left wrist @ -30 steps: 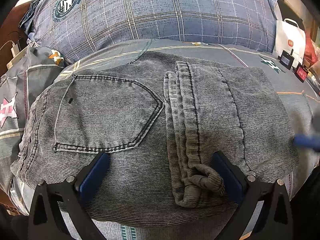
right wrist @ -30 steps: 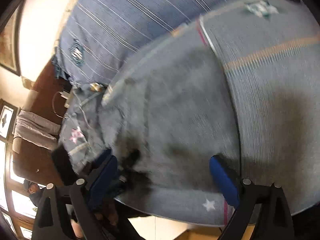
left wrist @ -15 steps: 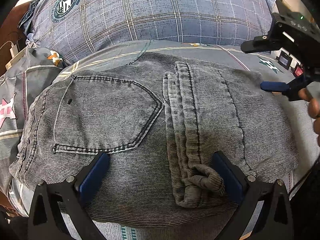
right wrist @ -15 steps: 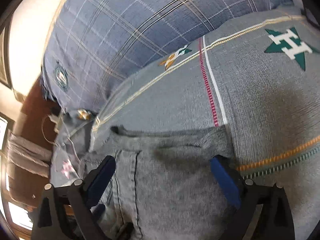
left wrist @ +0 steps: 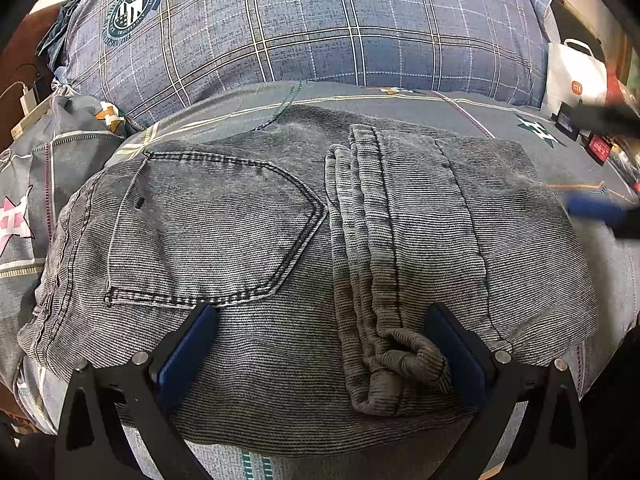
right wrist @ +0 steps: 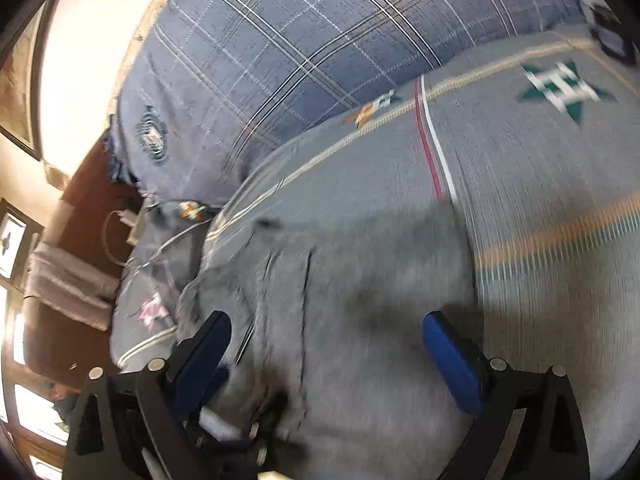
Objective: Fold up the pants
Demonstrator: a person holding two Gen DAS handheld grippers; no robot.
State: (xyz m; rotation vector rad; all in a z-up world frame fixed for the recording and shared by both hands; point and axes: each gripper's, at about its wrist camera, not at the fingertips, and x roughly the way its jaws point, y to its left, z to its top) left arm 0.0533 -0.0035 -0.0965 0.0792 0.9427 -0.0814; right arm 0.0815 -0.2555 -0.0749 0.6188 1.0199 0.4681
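Landmark: the folded pants (left wrist: 304,248), grey corded denim, lying on the bed (left wrist: 532,120) in front of a blue plaid pillow (left wrist: 304,20).

Left of the pants: a patterned cushion (left wrist: 36,184) sits close against the waistband side, with a charger and cable beyond it. Little free room there.

On the pants: back pocket (left wrist: 208,232) faces up on the left half; the leg hems (left wrist: 384,320) are stacked in a ridge just right of the pocket, and their near end is bunched and curled. The left hand-held gripper (left wrist: 320,356) hangs at the pants' near edge with its jaws spread wide, nothing between them; the right blue pad sits just beside the bunched hem end.

Right of the pants: the right hand-held gripper (right wrist: 324,344) shows heavy motion blur in its own view, jaws spread, empty, over the pants' right portion. Bare bedspread lies beyond the right edge, then a white bag (left wrist: 576,76) and small items well apart. This is the side with the most room.

Risks, as judged:
- A pad catching the curled hem end would drag the stack open.
- The fast-moving right hand-held gripper could scuff the top layer and skew the fold.
- The mattress is soft; downward pressure could wrinkle the layers.
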